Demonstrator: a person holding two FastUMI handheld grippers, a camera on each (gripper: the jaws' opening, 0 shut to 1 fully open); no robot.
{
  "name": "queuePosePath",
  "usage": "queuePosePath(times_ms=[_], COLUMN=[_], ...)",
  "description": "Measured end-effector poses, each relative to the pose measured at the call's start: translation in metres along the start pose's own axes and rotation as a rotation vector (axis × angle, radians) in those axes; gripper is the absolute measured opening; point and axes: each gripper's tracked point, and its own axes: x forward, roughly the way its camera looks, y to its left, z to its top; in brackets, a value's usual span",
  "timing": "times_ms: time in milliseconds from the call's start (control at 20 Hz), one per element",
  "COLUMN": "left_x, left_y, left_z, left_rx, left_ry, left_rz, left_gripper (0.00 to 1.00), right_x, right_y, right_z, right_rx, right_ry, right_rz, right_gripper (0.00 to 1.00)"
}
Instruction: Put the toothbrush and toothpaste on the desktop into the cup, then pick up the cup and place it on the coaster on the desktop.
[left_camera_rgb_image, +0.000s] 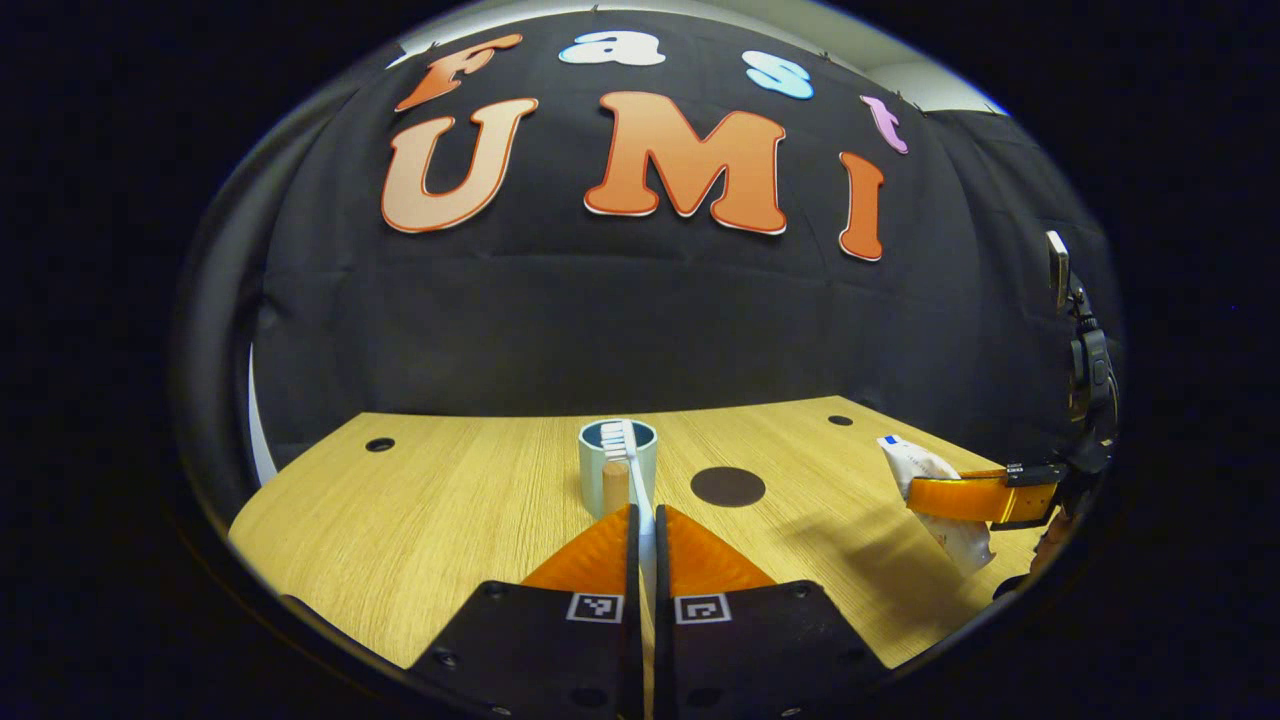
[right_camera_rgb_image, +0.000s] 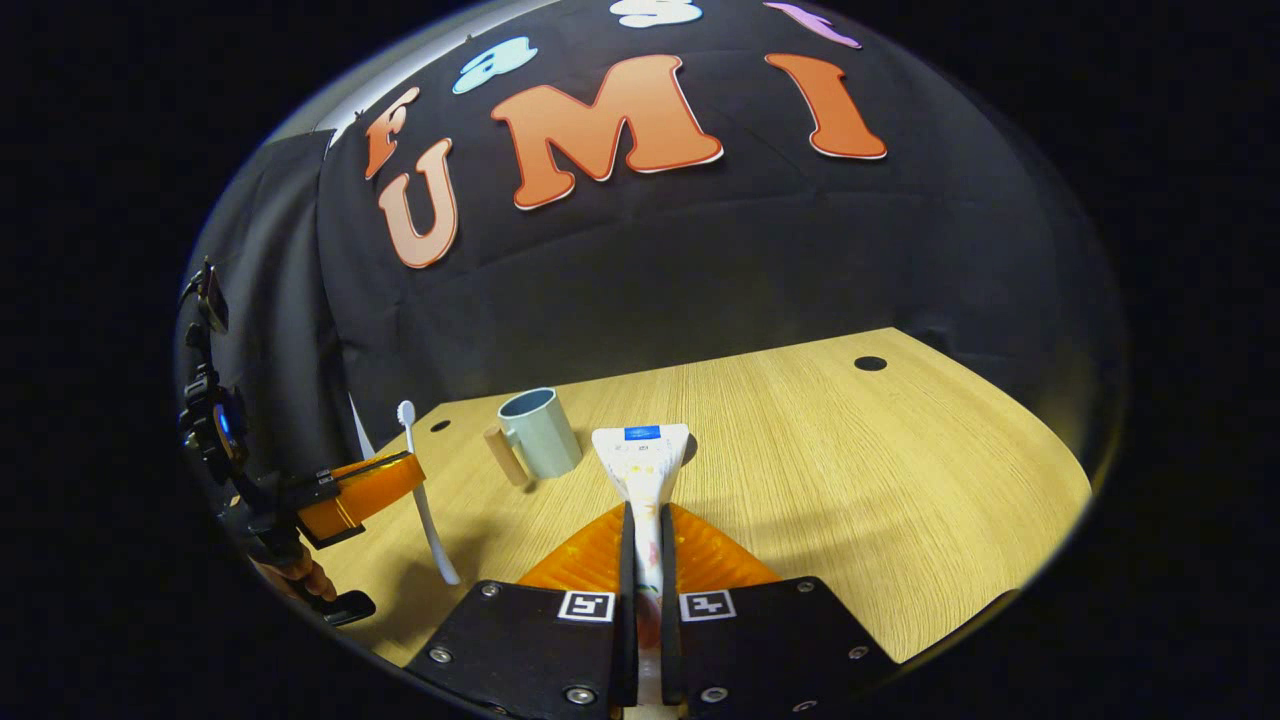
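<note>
Left gripper (left_camera_rgb_image: 647, 530) clamped on the toothbrush (left_camera_rgb_image: 640, 500), held upright, bristles up, with the cup (left_camera_rgb_image: 617, 466) straight ahead on the desktop (left_camera_rgb_image: 450, 520). Right gripper (right_camera_rgb_image: 646, 530) closed on the toothpaste (right_camera_rgb_image: 642, 465), tube pointing forward, cup ahead and left. Left seemingly nearer the cup, though hard to judge. Coaster (left_camera_rgb_image: 727, 486) just right of the cup.
</note>
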Motion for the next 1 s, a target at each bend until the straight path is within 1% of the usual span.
queuePosePath(times_ms=[500, 750, 850, 1000], left_x=[0.027, 0.042, 0.051, 0.071], left_y=[0.000, 0.006, 0.011, 0.018], left_z=[0.070, 0.106, 0.116, 0.123], left_rx=[0.018, 0.044, 0.042, 0.033], left_ry=[-0.170, -0.259, -0.289, -0.294], left_rz=[0.005, 0.022, 0.029, 0.030], left_gripper=[0.04, 0.04, 0.04, 0.04], right_x=[0.001, 0.013, 0.019, 0.029], right_y=[0.010, 0.022, 0.024, 0.027], right_z=[0.054, 0.082, 0.091, 0.099], right_rx=[-0.039, -0.063, -0.074, -0.084], right_ry=[-0.131, -0.178, -0.193, -0.206], right_rz=[0.014, 0.027, 0.025, 0.030], right_gripper=[0.09, 0.10, 0.09, 0.09])
